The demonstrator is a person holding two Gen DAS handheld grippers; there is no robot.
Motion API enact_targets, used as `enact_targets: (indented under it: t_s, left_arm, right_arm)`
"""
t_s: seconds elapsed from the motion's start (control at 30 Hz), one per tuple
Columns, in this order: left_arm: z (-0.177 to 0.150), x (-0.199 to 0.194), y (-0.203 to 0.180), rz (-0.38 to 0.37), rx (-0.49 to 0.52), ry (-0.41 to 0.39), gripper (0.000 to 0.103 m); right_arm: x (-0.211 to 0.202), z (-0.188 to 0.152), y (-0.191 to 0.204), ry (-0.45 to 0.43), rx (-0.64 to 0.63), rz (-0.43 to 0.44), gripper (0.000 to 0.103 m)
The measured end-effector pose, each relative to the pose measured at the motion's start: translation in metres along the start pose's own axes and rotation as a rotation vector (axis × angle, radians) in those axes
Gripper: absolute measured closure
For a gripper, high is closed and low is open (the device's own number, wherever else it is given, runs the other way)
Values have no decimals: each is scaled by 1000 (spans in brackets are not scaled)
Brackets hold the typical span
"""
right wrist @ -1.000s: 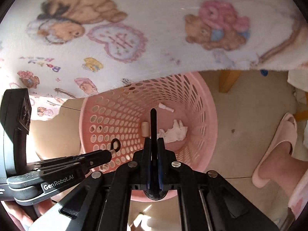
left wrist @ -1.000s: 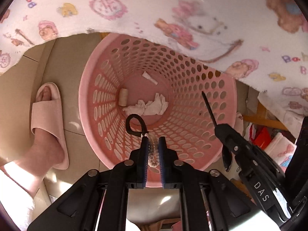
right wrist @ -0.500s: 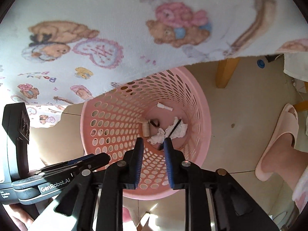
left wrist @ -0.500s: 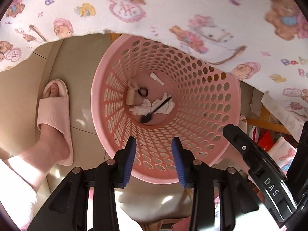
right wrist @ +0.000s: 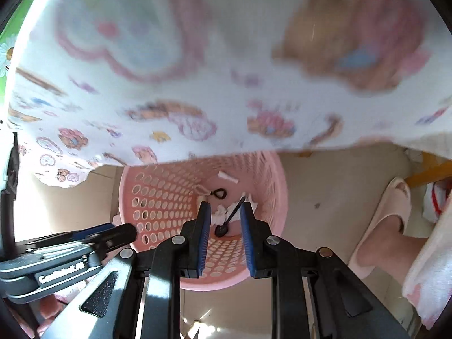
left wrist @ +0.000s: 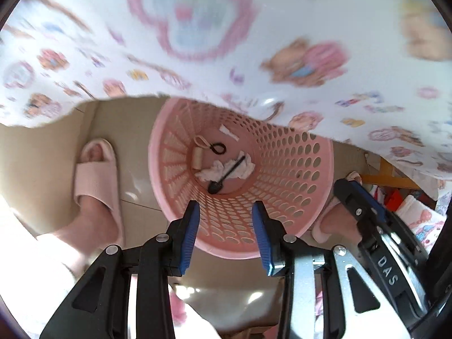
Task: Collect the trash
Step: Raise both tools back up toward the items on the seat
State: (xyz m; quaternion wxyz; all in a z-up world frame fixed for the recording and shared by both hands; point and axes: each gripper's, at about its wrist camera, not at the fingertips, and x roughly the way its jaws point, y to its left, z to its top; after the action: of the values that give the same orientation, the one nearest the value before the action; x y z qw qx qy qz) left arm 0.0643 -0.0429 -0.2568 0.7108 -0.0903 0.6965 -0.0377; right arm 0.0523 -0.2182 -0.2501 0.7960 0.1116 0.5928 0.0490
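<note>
Both tools, the left tool (left wrist: 226, 212) and right tool (right wrist: 224, 214), hang spread and empty above the pink basket (left wrist: 308, 197). On its bottom lie a black spoon (left wrist: 226, 173) across crumpled tissue (left wrist: 245, 166), a black ring (left wrist: 219, 148) and a small roll (left wrist: 197, 158); beyond hangs a bear-print cloth (left wrist: 226, 42).

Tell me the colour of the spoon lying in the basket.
Black; the spoon shows best in the left wrist view, across white tissue.

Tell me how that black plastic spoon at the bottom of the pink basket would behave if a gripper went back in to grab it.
The black spoon looks thin and light, so it would probably skid or flip when nudged. It lies across crumpled tissue, a soft bed likely to give underneath. Its narrow handle offers little for the pads to catch.
</note>
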Motion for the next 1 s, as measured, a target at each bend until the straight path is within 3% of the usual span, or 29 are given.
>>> enact_targets:
  t_s: [0.17,0.3,0.4,0.5,0.7,0.87,1.0]
  left_arm:
    - [-2,-39,-4,35,36,-117,66]
    - [0,-91,-14,111,115,-310,60]
    - [0,-123,-12,77,112,-401,58]
    - [-2,-143,-10,78,117,-462,58]
    - [-6,-173,-1,25,84,-564,53]
    - [-6,-191,4,66,73,-664,45]
    - [-3,-194,8,25,68,-706,40]
  right_arm:
    - [-33,8,14,-101,-83,-37,80]
    - [-69,15,21,-180,-104,0,79]
    - [-94,14,26,-231,-130,21,65]
    - [-114,11,30,-280,-152,47,53]
    - [-137,10,35,-348,-170,34,52]
    - [-143,10,35,-376,-171,15,52]
    - [-145,10,35,-392,-165,20,52]
